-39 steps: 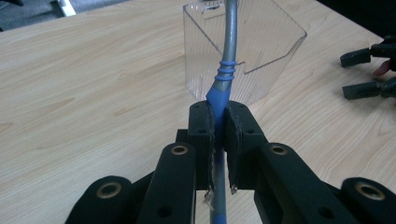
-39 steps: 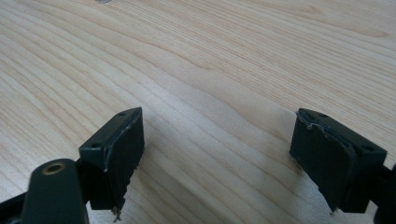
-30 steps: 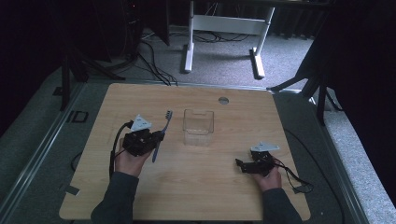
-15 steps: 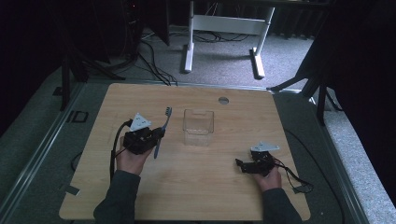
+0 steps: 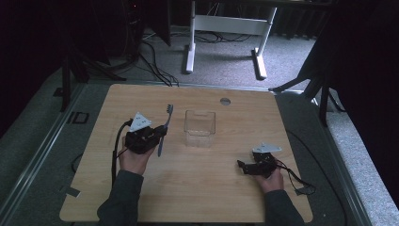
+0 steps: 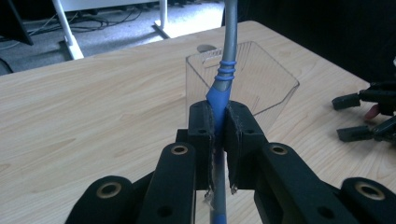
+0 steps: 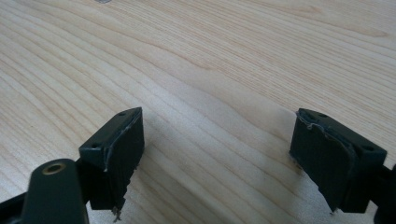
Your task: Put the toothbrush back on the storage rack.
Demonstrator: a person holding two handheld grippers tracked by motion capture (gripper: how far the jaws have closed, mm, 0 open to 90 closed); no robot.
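Blue-handled toothbrush clamped in the left gripper at centre-left — carrying step; next, tip it into the clear container alongside. Right gripper rests wide open.

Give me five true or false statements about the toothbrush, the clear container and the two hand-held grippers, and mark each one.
1. The left hand-held gripper is shut on the toothbrush. True.
2. The toothbrush already stands inside the clear container. False: it is held beside the container, to its left in the high view.
3. The right hand-held gripper has its jaws open with nothing between them. True.
4. The clear container lies tipped on its side. False: it stands upright with its opening up.
5. The right hand-held gripper grips the container's rim. False: it is apart from it, low over bare wood of the table.
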